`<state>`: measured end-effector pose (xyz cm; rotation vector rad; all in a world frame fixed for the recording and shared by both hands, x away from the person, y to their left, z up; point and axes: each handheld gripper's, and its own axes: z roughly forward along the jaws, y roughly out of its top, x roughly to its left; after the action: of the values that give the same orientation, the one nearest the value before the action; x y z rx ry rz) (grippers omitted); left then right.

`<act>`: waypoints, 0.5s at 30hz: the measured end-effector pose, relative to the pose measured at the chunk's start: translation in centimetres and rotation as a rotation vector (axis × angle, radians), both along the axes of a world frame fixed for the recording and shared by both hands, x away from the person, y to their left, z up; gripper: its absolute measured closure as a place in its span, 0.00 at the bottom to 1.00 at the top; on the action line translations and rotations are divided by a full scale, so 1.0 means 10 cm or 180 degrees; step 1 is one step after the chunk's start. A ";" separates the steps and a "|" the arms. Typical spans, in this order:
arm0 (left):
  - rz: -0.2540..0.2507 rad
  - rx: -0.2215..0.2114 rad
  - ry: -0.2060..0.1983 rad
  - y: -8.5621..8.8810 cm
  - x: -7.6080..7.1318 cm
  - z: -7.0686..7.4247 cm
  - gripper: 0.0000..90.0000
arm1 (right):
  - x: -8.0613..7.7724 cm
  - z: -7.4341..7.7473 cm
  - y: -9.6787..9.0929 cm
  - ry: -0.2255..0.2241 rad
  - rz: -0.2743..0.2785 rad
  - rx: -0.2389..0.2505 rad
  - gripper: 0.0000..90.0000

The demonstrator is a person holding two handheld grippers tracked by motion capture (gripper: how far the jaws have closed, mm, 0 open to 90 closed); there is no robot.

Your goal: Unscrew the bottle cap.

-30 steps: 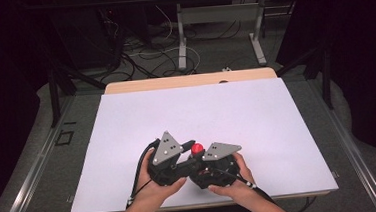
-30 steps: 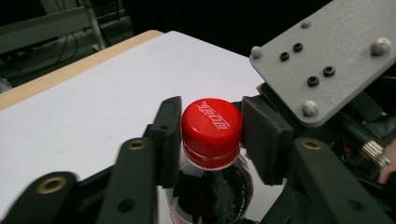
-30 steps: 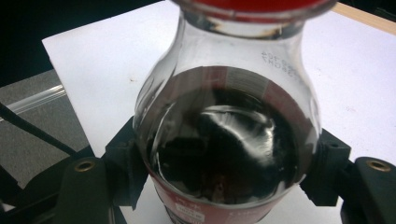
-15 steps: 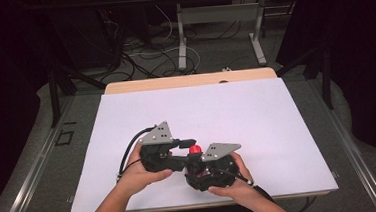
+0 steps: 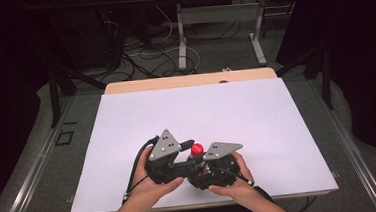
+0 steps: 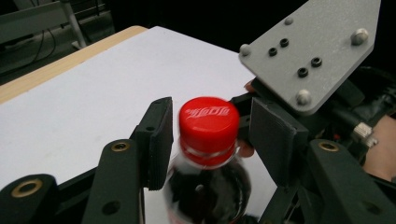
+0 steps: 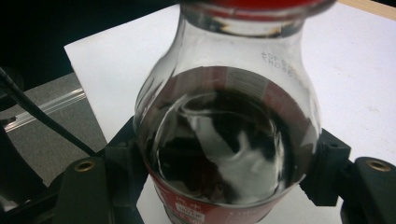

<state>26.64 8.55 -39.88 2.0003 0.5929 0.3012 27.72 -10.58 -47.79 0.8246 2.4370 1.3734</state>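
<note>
A clear bottle of dark cola (image 7: 229,140) with a red cap (image 6: 208,122) stands near the front of the white table top (image 5: 186,111). My right gripper (image 7: 224,172) is shut on the bottle's body, one pad on each side. My left gripper (image 6: 210,135) is open, its two pads straddling the cap with a small gap on each side. In the high view the cap (image 5: 197,149) shows between the left gripper (image 5: 191,146) and the right gripper (image 5: 198,168), which are held close together in the person's hands.
The right gripper's grey plate (image 6: 317,51) sits close behind the cap. The white sheet stretches wide to the back and both sides. A wooden table edge (image 5: 189,80) runs along the back, with cables and desk legs (image 5: 181,36) on the floor beyond.
The left gripper swung out to the left half a second ago and has come back right, so its jaws now stand around the cap. The right gripper and bottle stayed put.
</note>
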 end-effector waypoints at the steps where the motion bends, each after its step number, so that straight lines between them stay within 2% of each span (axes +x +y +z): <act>1: -0.0061 -0.0020 0.0019 0.03 0.02 0.01 0.57 | 0.00 0.00 -0.01 0.0012 0.0006 -0.0002 0.33; 2: -0.0105 -0.0027 0.0048 0.06 0.04 0.01 0.58 | 0.00 0.00 -0.01 0.0020 -0.0002 0.0006 0.33; 5: -0.0321 -0.0056 0.0025 0.12 0.11 0.01 0.59 | 0.00 0.01 0.00 0.0027 0.0044 0.0018 0.33; 7: -0.0465 -0.0029 0.0021 0.13 0.16 0.01 0.60 | -0.01 0.00 0.01 0.0011 0.0056 0.0020 0.33; 9: -0.0612 -0.0067 0.0079 0.12 0.22 -0.01 0.62 | -0.02 0.01 0.02 0.0047 0.0099 -0.0004 0.33; 12: -0.0796 -0.0130 0.0128 0.13 0.28 -0.04 0.65 | -0.03 0.01 0.04 0.0011 0.0109 0.0027 0.33; 14: -0.0782 -0.0202 0.0167 0.11 0.30 -0.07 0.67 | -0.03 0.01 0.04 0.0048 0.0148 -0.0018 0.33; 15: -0.0716 -0.0208 0.0146 0.10 0.29 -0.08 0.67 | -0.03 0.00 0.04 0.0037 0.0120 0.0013 0.33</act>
<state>29.50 9.54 -40.67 1.9930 0.3961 0.0981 27.45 -10.14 -47.82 0.7936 2.4715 1.3912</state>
